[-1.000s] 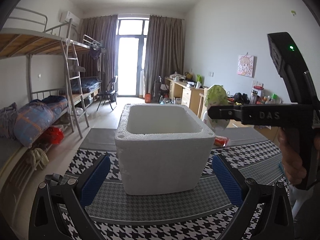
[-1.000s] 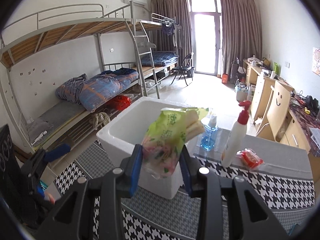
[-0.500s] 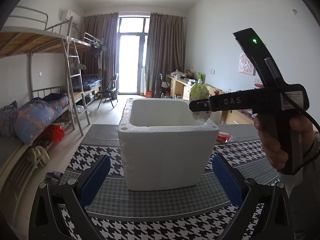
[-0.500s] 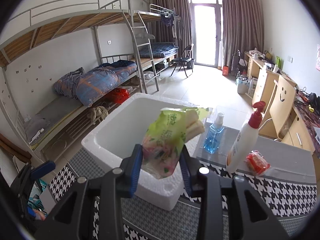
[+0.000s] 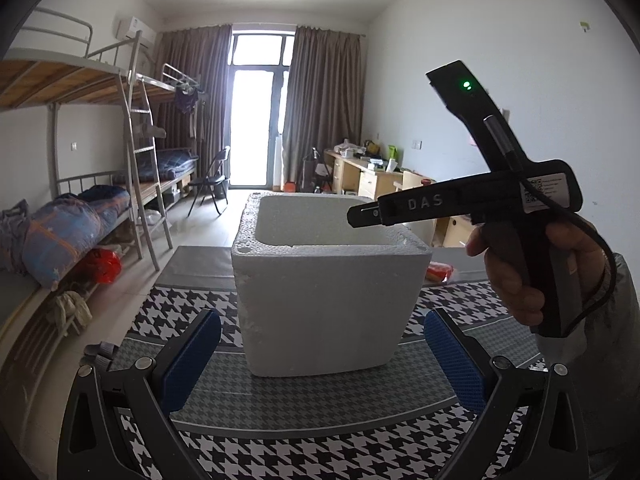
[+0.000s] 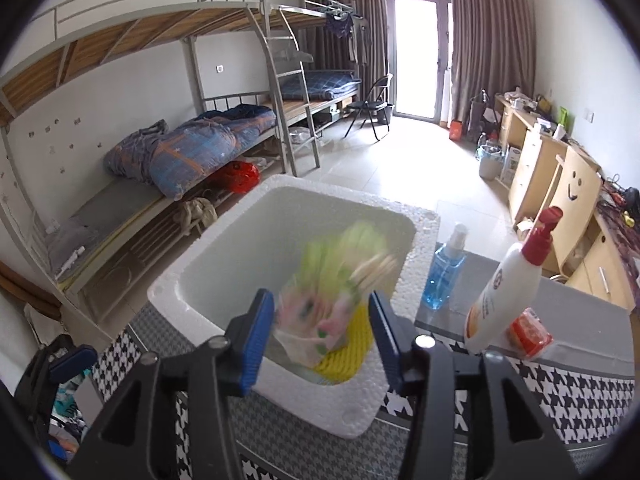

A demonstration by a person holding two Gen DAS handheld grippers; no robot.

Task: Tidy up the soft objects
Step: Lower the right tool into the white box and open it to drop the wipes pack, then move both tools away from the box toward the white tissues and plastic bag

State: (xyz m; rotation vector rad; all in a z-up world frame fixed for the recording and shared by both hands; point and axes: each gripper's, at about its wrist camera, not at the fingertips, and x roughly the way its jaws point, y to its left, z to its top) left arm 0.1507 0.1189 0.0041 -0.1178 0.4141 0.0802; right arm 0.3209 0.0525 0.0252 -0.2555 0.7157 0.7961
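Release step: right gripper (image 6: 322,332) fingers opening, pack (image 6: 340,280) dropping free into box (image 6: 420,236). Left gripper (image 5: 320,360) fingers spread, empty. Next: fetch another soft item.

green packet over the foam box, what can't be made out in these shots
- Green packet, right wrist view: motion-blurred, print unreadable.
- Same packet, left wrist view: hidden behind the foam box wall.
- Yellow item in the box: mostly covered by the packet.
- Red packet: cut off by the box.
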